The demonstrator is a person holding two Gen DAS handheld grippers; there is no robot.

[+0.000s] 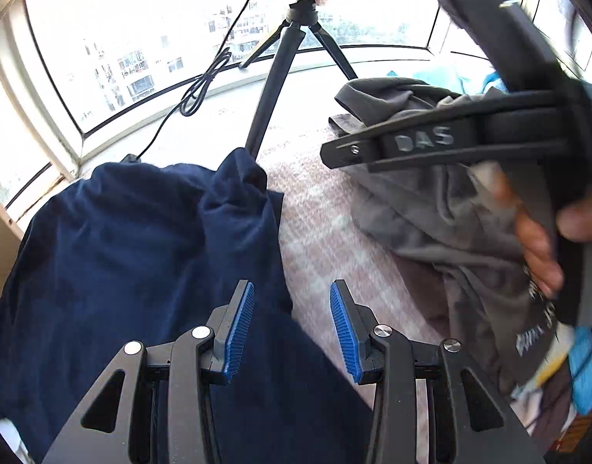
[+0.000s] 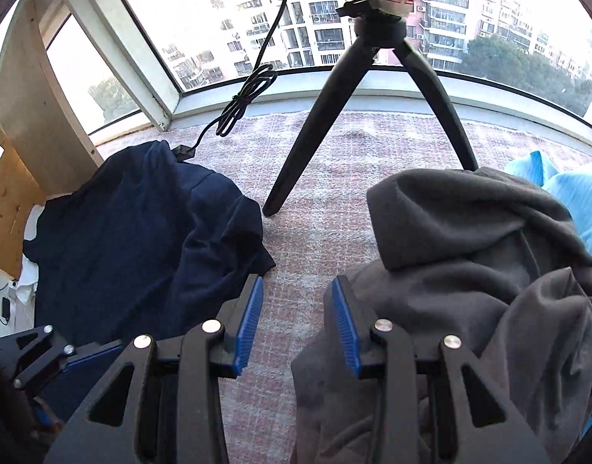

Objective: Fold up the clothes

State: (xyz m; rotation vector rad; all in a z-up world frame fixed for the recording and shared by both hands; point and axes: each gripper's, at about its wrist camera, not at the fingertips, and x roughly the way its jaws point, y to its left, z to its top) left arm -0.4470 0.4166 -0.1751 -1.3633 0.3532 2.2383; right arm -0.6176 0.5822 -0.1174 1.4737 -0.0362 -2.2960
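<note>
Two crumpled garments on pink-and-white woven cloth surface [image 2: 315, 232], well apart w/ bare strip between: dark navy fabric garment [image 2: 141, 232] at left, grey hooded sweatshirt [image 2: 470, 251] at right. Left gripper [image 1: 292, 328]: blue-padded jaws wide apart, nothing between them, hovering over navy garment's right edge & the bare cloth. Right gripper [image 2: 296, 324]: jaws likewise spread, holding nothing, over the gap, right finger at grey sweatshirt's edge; contact unclear. Black tripod [image 2: 358, 116] stands behind, betw. the two garments. Coiled black cable [image 2: 245, 100] near window ledge. Light-blue fabric [image 2: 582, 201] just beyond the grey sweatshirt, far right.
</note>
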